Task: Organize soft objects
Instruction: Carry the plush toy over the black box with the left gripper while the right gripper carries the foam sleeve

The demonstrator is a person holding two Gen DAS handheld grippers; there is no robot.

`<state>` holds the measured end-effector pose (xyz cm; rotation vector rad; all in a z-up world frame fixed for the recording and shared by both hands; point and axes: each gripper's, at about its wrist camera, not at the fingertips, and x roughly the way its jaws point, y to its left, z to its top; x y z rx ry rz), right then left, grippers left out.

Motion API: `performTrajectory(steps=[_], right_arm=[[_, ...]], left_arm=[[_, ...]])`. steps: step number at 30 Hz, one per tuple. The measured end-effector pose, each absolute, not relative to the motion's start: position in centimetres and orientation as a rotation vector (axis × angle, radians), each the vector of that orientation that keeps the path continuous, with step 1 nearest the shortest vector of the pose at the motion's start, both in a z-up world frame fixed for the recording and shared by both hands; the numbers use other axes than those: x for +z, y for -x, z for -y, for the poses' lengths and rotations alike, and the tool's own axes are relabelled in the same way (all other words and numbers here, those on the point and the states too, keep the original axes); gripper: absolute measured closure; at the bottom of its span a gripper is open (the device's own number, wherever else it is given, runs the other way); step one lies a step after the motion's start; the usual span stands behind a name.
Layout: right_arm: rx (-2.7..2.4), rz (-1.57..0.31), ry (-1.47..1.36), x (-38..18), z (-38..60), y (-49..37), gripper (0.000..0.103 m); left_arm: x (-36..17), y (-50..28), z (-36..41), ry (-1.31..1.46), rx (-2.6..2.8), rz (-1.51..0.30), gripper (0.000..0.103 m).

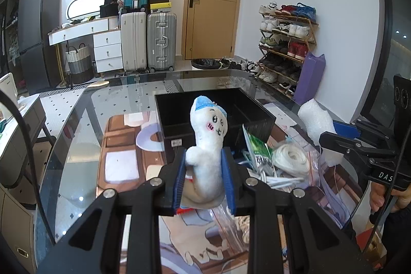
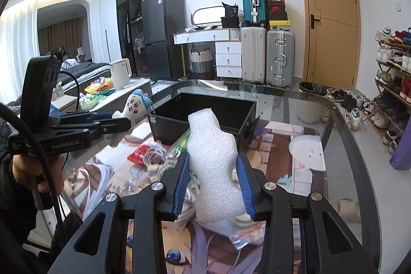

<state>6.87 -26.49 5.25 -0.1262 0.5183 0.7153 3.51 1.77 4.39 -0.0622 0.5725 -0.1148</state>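
Note:
My left gripper point(image 1: 205, 166) is shut on a small white plush toy point(image 1: 208, 145) with a blue cap and a drawn face; the toy stands up between the blue pads. My right gripper point(image 2: 213, 171) is shut on a white foam block point(image 2: 214, 161), also upright. Each gripper shows in the other's view: the right gripper point(image 1: 331, 143) with the foam block point(image 1: 317, 120) at the right, the left gripper point(image 2: 120, 121) with the plush toy point(image 2: 134, 104) at the left. Both are held above the table in front of an open black box point(image 1: 179, 125), point(image 2: 205, 104).
Coiled white cables point(image 1: 290, 158), plastic zip bags point(image 1: 326, 184) and a green packet point(image 1: 258, 145) lie on the glass table point(image 1: 77, 145) over a printed mat. A red packet point(image 2: 140, 153) lies near the cables point(image 2: 154, 158). Suitcases, a shoe rack and a door stand behind.

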Motion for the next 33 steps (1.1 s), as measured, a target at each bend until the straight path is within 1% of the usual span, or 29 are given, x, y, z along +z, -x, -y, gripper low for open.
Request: performTrajectory(steps=[13,33], right_arm=[[0.741,-0.507,0.101,7.0,25.7,-8.9,0.066],[0.781,-0.522,0.079,8.6,23.4,-13.1,0.066]], left_arm=[[5.6,-5.9,-2.0,0.066,-0.105,-0.564,0.078],[5.8,-8.6,-2.8,0.075,-0.085,-0.578,0.078]])
